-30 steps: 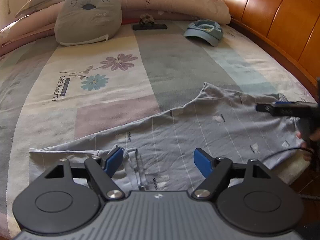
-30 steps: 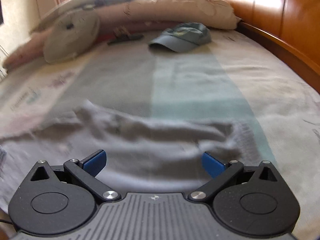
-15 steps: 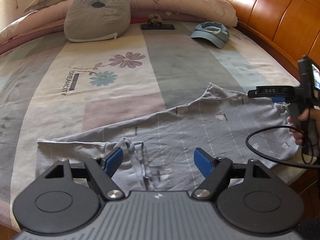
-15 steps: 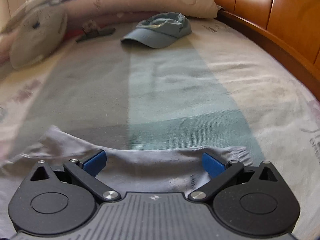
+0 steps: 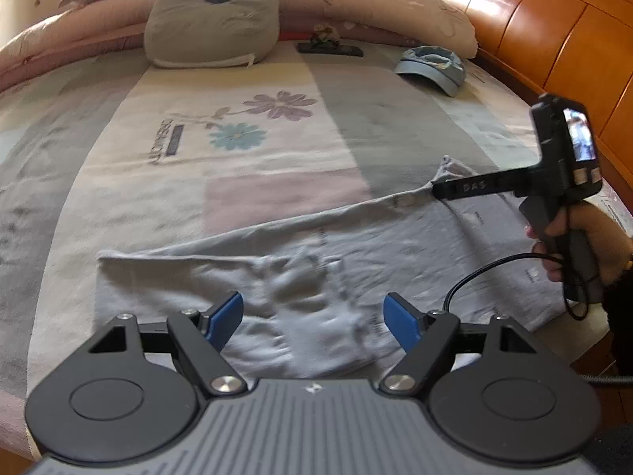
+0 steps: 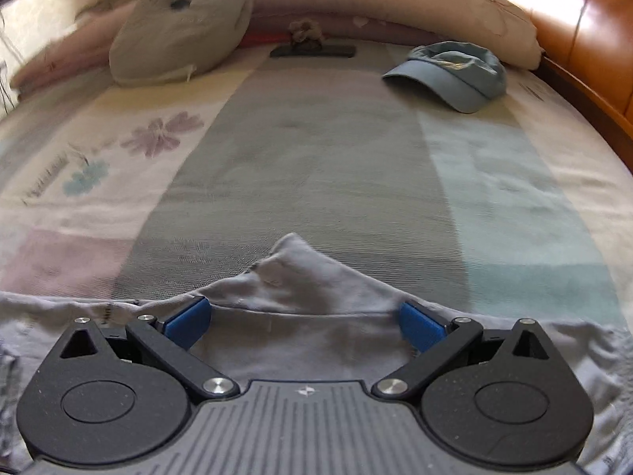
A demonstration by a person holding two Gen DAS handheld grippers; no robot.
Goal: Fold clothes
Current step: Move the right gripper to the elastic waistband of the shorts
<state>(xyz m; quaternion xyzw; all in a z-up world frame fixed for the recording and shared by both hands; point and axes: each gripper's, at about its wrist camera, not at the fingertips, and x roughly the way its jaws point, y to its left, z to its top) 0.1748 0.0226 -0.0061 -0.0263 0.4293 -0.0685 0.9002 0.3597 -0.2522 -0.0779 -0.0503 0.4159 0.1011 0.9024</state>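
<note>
A light grey garment (image 5: pixel 356 245) with thin pale lines lies spread across the near part of the bed. My left gripper (image 5: pixel 314 322) hangs open over its crumpled near middle, with nothing between the blue pads (image 5: pixel 225 318). In the left wrist view my right gripper (image 5: pixel 455 189), held by a hand (image 5: pixel 573 237), reaches to the garment's far peaked corner. In the right wrist view that gripper (image 6: pixel 304 322) is open. The peaked corner (image 6: pixel 292 249) of the garment (image 6: pixel 300 340) lies just ahead between its fingers, and cloth lies under them.
A blue cap (image 5: pixel 433 67) lies at the far right of the patterned bedsheet (image 5: pixel 277 134). A grey cushion (image 5: pixel 209 19), a long pink pillow (image 5: pixel 395 12) and a black stand (image 5: pixel 330 48) sit at the far end. A wooden headboard (image 5: pixel 554 39) runs along the right. A black cable (image 5: pixel 494 269) loops off the right gripper.
My right gripper has swung leftward over the garment to its peaked far corner. My left gripper has shifted a little along the near edge. Both stay open.
</note>
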